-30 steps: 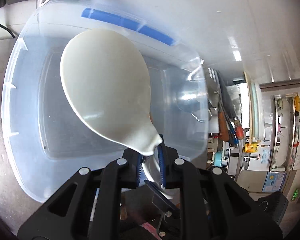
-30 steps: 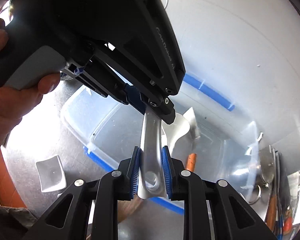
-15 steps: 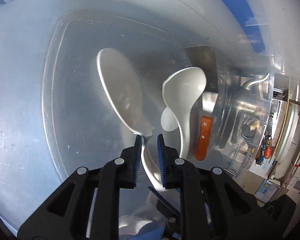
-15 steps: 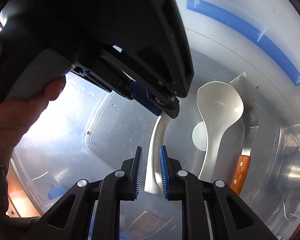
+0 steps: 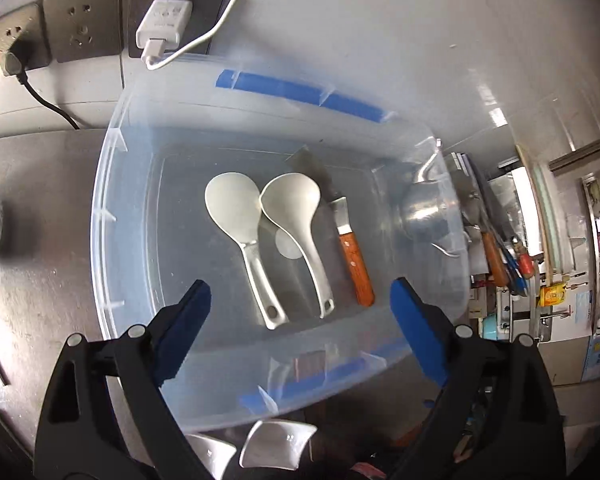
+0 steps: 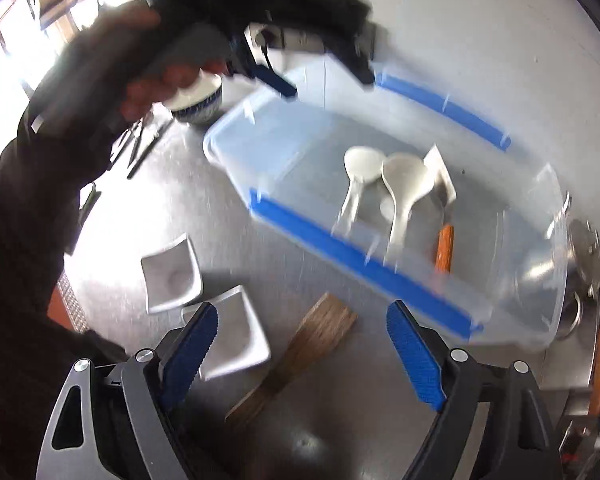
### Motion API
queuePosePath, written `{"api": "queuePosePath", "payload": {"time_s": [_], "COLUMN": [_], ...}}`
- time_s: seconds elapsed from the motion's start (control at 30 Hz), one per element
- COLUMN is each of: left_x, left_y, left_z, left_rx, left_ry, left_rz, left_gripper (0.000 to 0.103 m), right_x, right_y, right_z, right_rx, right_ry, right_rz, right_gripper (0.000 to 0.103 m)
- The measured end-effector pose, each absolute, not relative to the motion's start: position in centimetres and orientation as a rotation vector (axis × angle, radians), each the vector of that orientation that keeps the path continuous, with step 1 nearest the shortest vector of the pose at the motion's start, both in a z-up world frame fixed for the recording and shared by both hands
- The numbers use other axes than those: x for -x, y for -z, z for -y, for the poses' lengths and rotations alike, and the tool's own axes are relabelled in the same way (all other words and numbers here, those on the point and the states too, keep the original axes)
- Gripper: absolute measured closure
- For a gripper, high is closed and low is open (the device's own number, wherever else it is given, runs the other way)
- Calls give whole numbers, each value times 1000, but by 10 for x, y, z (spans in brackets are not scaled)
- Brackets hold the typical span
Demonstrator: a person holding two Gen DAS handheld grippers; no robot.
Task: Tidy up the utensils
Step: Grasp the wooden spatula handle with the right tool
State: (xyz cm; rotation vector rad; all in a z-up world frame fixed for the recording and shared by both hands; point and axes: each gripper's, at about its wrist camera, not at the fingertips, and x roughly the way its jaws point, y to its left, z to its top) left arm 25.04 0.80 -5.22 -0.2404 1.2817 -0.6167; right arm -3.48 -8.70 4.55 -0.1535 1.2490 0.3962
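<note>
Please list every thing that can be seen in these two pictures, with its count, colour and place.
Clear plastic bin with blue tape: 1, on the grey counter.
White plastic rice paddles: 2, side by side in the bin.
Wooden-handled metal scraper: 1, in the bin, right of the paddles.
White square dishes: 2, on the counter before the bin.
Brown wooden spatula: 1, beside the dishes.
Blue-patterned white bowl: 1, left of the bin.
Left gripper: open, empty.
Right gripper: open, empty.

Steel counter (image 6: 148,216): clear plastic bin (image 5: 112,216) w/ blue tape is set on it; two white square dishes (image 6: 171,276), a wooden spatula (image 6: 300,344) & a blue-white bowl (image 6: 200,100) are seen nearby.
</note>
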Motion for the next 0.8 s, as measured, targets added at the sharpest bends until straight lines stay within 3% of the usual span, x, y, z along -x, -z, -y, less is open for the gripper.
{"api": "queuePosePath", "payload": {"time_s": [0.2,0.37,0.57,0.63,0.7,0.8], "left_x": [-183,-155,-134,-130,-127,-120], "left_y": [45,81,119,131,141,151], "left_z": [-18,-4,-7,-7,-7,-3], "left_rx": [295,301,335,341,341,343], "left_ry": [696,685,667,654,643,645], "left_rz": [-1278,-1368,-1452,-1483,-1509,-1545], "left_gripper": [13,13,13,13,13,13], "right_x": [72,82,87,90,90,88], "right_y": [54,68,86,83,78,77], "right_z": [89,71,52,45,44,56], "right_rx": [-60,27,128,138,130,67], "right_ry": [-287,-224,-204,-214,-210,-196], "right_rz": [-1540,-1532,-1548,-1522,-1521,-1536], "right_gripper": [19,19,32,42,74,77]}}
